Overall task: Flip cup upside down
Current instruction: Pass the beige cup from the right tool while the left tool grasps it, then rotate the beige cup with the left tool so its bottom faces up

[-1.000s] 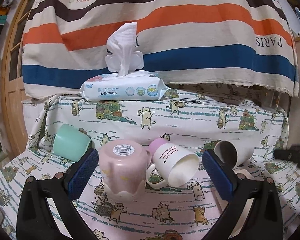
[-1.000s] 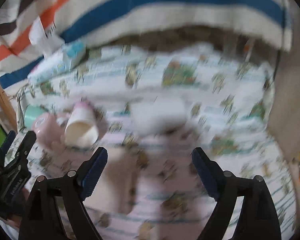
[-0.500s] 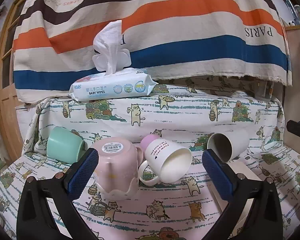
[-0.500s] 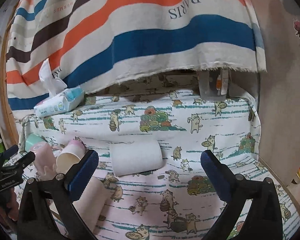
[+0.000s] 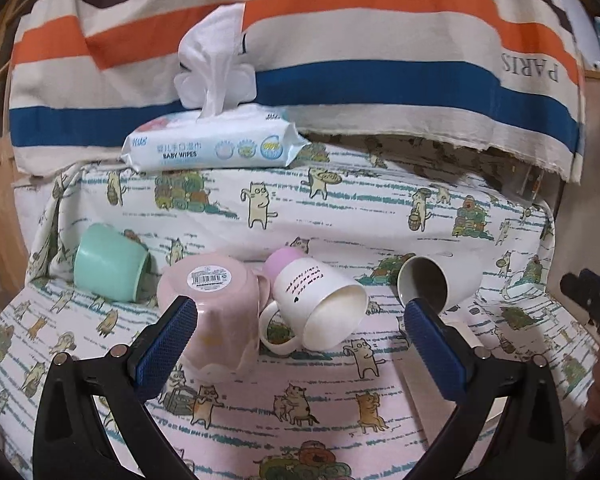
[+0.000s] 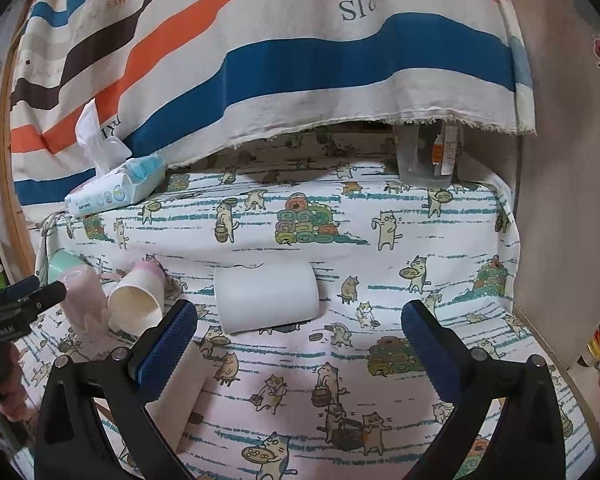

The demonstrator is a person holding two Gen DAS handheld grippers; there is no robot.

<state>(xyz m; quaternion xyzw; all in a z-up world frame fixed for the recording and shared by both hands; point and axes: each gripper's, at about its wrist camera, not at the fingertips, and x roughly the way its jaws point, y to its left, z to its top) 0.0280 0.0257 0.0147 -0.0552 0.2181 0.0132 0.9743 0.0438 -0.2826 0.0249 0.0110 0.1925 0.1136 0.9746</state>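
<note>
Several cups lie on a cat-print cloth. In the left wrist view a pink cup [image 5: 214, 316] stands upside down, a white mug with a pink base [image 5: 320, 308] lies on its side facing me, a mint cup [image 5: 110, 266] lies at the left and a plain white cup [image 5: 436, 284] lies at the right. My left gripper [image 5: 300, 344] is open and empty just in front of the pink cup and the mug. My right gripper [image 6: 300, 344] is open and empty, close in front of the plain white cup [image 6: 266, 296] on its side.
A pack of baby wipes [image 5: 212, 144] sits on the raised back ledge under a striped hanging cloth [image 5: 340, 60]. A clear container [image 6: 426, 156] stands at the back right. A wooden wall [image 6: 560, 200] bounds the right side. A pale block [image 6: 180, 392] lies near the right gripper's left finger.
The right gripper has steadied and come nearer to the plain white cup, which now lies centred ahead of it. The left gripper has shifted slightly. No cup has moved.
</note>
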